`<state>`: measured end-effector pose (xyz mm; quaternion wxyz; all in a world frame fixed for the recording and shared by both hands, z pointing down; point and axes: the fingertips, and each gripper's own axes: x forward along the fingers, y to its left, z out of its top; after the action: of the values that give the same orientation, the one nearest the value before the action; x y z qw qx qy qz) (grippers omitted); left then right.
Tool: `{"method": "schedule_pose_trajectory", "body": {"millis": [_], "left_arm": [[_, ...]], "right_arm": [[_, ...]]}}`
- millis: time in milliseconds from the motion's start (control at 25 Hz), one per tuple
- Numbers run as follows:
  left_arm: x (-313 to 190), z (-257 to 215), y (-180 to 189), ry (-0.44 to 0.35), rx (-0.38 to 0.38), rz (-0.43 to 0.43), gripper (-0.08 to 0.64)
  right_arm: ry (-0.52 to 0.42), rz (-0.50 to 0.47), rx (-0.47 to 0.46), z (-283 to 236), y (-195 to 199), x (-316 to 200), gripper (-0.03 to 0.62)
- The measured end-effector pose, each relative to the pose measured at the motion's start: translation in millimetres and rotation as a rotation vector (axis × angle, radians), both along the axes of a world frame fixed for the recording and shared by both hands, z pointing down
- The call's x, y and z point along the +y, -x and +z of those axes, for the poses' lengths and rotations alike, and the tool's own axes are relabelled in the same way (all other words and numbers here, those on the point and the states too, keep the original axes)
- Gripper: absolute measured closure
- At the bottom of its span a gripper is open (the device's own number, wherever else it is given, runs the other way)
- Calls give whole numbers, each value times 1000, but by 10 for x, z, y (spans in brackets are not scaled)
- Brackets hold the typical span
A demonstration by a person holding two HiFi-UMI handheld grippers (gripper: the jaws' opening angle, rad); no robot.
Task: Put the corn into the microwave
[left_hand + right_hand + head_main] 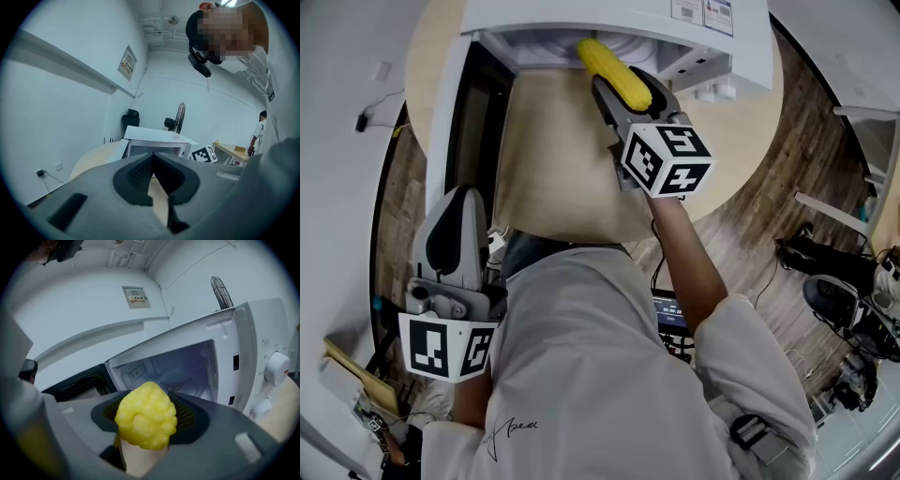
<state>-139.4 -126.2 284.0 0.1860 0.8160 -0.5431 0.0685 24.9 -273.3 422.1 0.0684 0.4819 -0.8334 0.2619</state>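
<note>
The right gripper (628,96) is pinching the corn (607,60) at the microwave (581,17)'s open mouth — best sliding it in level and deep — while the left gripper (461,208) is idling closed, empty.

Bright even indoor light, soft shadows, strong fisheye edge distortion, dark vignetted corners, close foreground blurred

I read yellow corn (614,70), bumpy kernel pattern, at the mouth of the microwave (741,42): white shell, pale grey-white inside. The door (473,117) left of the microwave has a dark, near-black window. The table (553,169) under the microwave is light tan wood, and the floor (769,225) around it is dark brown w/ plank grain. The right gripper (619,89) and left gripper (152,159) are grey w/ black ribbed pads. The marker cubes (667,159) are b&w squares. The person's shirt (600,375), near side of the microwave, is off-white.
</note>
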Motion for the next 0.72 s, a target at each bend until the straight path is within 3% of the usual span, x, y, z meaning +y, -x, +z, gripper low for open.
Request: {"method": "schedule_pose_trajectory", "body": {"millis": [720], "left_arm": [[-21,21,-6,19,-14,26,569]], "right_arm": [[-13,34,58,251,53,-323,334]]}}
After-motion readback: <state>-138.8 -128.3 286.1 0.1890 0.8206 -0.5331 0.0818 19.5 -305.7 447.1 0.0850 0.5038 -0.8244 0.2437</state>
